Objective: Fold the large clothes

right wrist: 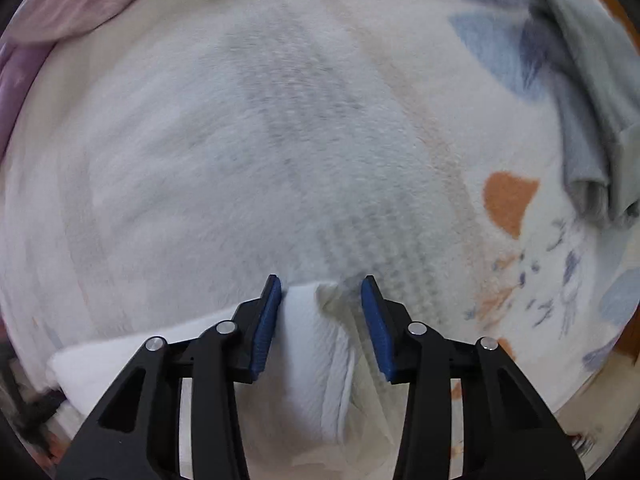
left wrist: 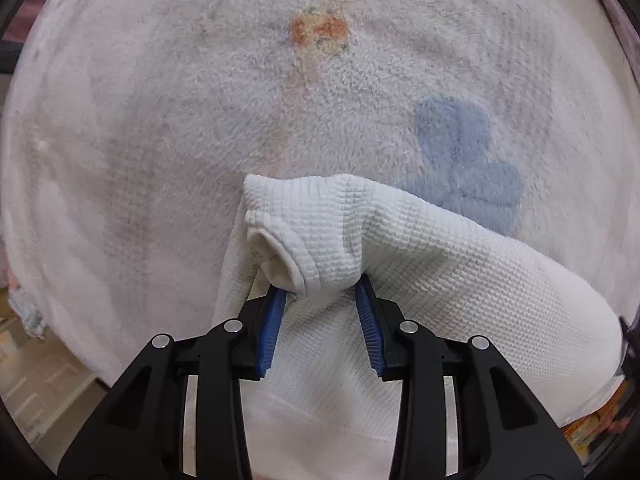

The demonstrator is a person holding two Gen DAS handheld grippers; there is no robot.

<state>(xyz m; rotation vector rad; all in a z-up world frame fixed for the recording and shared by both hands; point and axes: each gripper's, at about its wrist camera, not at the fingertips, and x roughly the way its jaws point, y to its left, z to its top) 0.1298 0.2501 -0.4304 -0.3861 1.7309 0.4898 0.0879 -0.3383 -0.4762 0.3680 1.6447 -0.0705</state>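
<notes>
Two tools: our left tool (left wrist: 322, 286) clamps white waffle-knit garment (left wrist: 440, 264), right tool (right wrist: 320, 292) pinches its corner; we carry fold over fleece blanket (left wrist: 160, 120); next, lay flat, release

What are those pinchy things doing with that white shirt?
A person is folding a white waffle-knit garment on a fluffy blanket with coloured patches. The left tool has a bunched-up sleeve end between its blue pads. The right tool has another part of the white cloth between its pads, though it is too blurry to tell if it is pinched. A grey garment lies off to the side.
</notes>
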